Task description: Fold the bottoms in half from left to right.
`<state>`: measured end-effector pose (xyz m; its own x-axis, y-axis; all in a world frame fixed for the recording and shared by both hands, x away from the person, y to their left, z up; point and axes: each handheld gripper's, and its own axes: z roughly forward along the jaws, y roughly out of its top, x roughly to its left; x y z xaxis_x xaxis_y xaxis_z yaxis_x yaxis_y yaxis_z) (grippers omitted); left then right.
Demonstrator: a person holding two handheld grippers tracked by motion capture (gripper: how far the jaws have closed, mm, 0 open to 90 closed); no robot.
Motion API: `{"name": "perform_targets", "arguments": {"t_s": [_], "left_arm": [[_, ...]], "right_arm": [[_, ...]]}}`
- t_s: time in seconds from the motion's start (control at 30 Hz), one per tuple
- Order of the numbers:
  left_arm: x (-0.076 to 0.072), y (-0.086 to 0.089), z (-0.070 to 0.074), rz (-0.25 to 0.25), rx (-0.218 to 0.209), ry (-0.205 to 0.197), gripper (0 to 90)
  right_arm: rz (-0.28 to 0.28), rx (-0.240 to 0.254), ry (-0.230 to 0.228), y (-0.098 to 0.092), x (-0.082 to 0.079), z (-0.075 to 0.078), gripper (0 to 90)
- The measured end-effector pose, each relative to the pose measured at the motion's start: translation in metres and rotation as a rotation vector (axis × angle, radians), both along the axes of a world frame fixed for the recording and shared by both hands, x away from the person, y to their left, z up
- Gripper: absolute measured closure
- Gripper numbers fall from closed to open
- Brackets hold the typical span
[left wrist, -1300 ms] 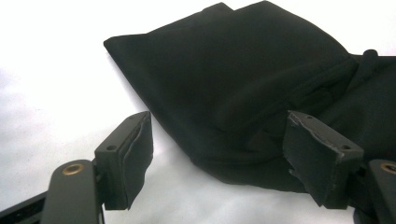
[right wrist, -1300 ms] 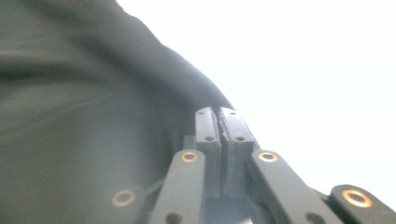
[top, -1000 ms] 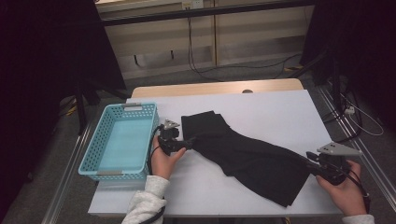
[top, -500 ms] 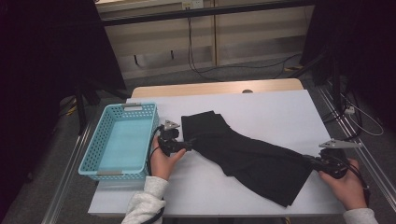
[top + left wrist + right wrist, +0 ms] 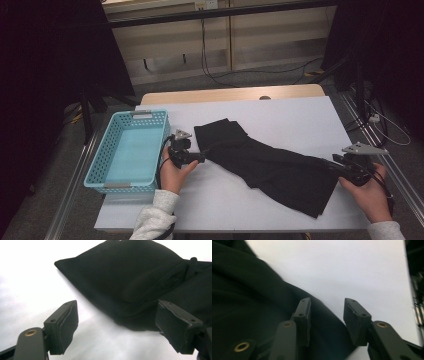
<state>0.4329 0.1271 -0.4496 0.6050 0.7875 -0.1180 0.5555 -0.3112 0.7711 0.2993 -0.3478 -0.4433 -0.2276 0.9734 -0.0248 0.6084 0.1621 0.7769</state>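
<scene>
Right gripper (image 5: 334,165) fingers just reopened, seemingly off black cloth (image 5: 270,167).

garment (image 5: 270,162): plain black all over, no print; in the left gripper view (image 5: 130,275) its folds show as darker and lighter black.
table (image 5: 295,115): white top, unpatterned; a pale wood-coloured strip runs along the far edge.
basket (image 5: 100,165): light turquoise, walls patterned with rows of small holes, grey handle pieces at both ends.
left gripper (image 5: 199,159): black body, grey plate on top; black pads (image 5: 68,322) and a brass-coloured rivet in its own view.
right gripper (image 5: 336,165): black, grey plate on top; brass-coloured rivets on its arms in its own view (image 5: 325,317).
sleeve (image 5: 152,220): light grey, mottled.
floor (image 5: 280,75): grey, crossed by black cables.
</scene>
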Motion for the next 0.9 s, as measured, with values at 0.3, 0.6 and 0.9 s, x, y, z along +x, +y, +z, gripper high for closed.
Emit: {"name": "perform_targets", "arguments": {"t_s": [0.3, 0.6, 0.9], "left_arm": [[-0.002, -0.004, 0.000, -0.015, -0.002, 0.002, 18.0], [-0.005, -0.003, 0.001, -0.016, 0.004, 0.002, 17.6], [-0.005, -0.004, -0.001, -0.015, 0.009, 0.007, 17.2]], "right_arm": [[0.145, 0.013, 0.009, 0.041, 0.001, 0.003, 44.1], [0.294, 0.071, 0.025, 0.091, 0.002, -0.001, 41.5], [0.373, 0.086, 0.043, 0.120, 0.000, -0.009, 47.2]]}}
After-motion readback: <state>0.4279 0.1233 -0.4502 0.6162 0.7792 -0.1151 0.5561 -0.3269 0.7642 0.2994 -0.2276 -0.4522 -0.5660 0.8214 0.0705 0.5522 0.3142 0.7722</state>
